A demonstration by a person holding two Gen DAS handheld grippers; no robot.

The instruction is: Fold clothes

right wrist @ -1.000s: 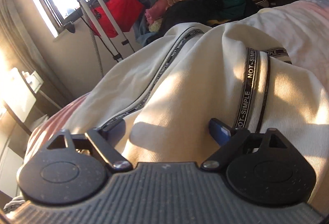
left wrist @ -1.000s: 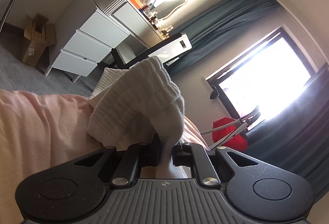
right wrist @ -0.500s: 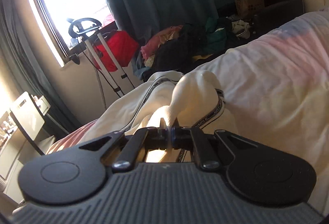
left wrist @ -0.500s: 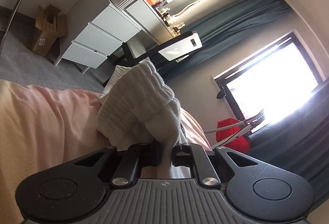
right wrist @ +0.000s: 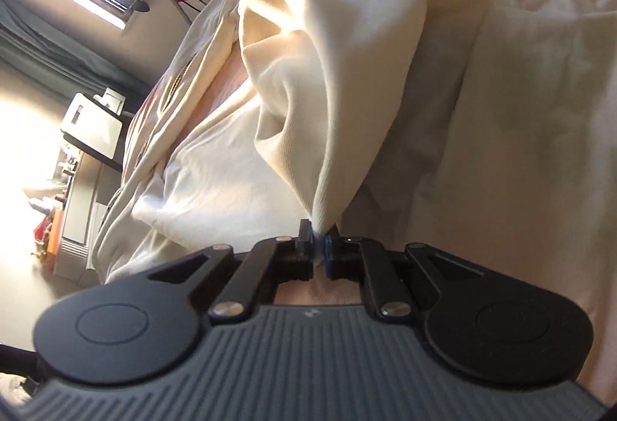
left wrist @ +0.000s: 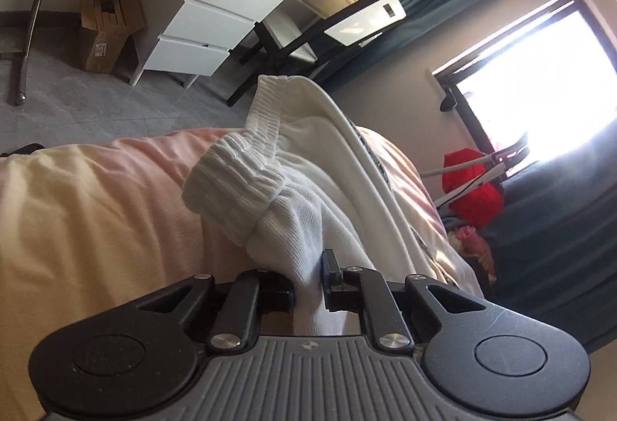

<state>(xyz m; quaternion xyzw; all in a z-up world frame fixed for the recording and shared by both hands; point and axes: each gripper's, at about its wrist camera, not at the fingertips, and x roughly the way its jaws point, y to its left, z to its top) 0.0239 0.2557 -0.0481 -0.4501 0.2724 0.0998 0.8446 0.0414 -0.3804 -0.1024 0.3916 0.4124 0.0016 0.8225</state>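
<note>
**A:** Left wrist view first. Your left gripper (left wrist: pixel 308 280) has a thick fold of the white garment (left wrist: pixel 308 166) between its jaws, just behind the ribbed cuff (left wrist: pixel 235 178). The jaws have just been opening a little, yet the pads still look pressed on the cloth, so I read it as a grip that is loosening, not a release.

**B:** Why hold it there?

**A:** My guess is that taking it next to the cuff gives you control of that end, so it can be laid over the body of the garment. The cuff hangs bunched above the pink bedspread (left wrist: pixel 96 197), and the rest runs away from you along the bed, with a dark printed band (left wrist: pixel 380 166) down one seam.

**B:** And the right wrist view?

**A:** Your right gripper (right wrist: pixel 318 247) is clamped tight on a thin pinch of the same cream cloth (right wrist: pixel 331 73); the blue pads are almost together with only fabric between them. The cloth rises from the pinch in a tented cone, lifted off the bedding (right wrist: pixel 520 112), which suggests you are carrying this part across for a fold.

**B:** How does it look overall?

**A:** Soft, ribbed, heavily creased, still loosely heaped and far from a neat fold.
</note>
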